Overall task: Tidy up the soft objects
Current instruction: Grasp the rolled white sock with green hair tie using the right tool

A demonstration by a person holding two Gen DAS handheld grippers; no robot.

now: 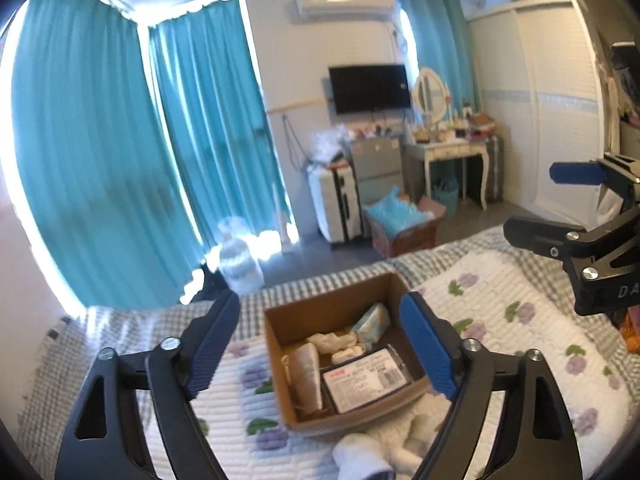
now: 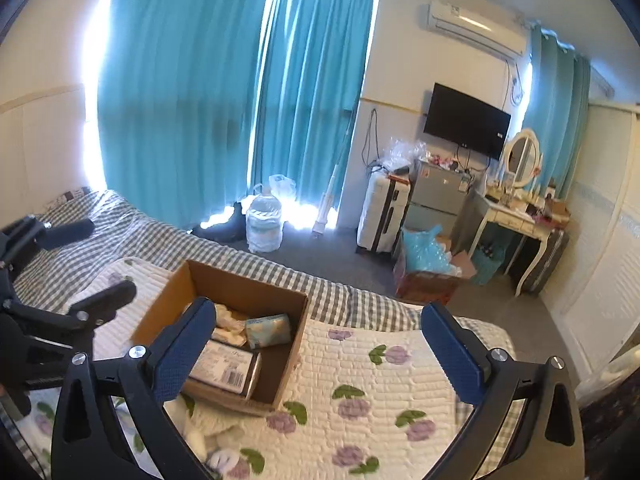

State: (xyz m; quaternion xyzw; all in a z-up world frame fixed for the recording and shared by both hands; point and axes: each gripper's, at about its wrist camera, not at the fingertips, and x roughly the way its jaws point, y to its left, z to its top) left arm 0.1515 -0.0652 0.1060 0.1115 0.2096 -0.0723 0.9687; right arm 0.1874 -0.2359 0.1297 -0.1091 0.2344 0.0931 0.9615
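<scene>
Left wrist view: the left gripper [image 1: 324,344] fills the lower frame, its blue-padded fingers [image 1: 430,350] spread wide with nothing pinched between them.
Cardboard box [image 1: 280,328]: sits on the floral quilt [image 1: 500,292] at lower centre, seen between those fingers.
Box contents: a blue-green tissue pack [image 1: 373,321], crumpled cream cloth [image 1: 332,342], a labelled flat package [image 1: 366,380].
White soft item [image 1: 376,452]: lies on the quilt just below the box, at the bottom edge.
Right gripper [image 1: 540,204]: at the right edge, held above the quilt.
Right wrist view: the right gripper [image 2: 320,344] is spread wide and empty, the box [image 2: 248,280] at centre left, partly behind its left finger.
Left gripper [image 2: 100,258]: at the left edge, fingers apart.
</scene>
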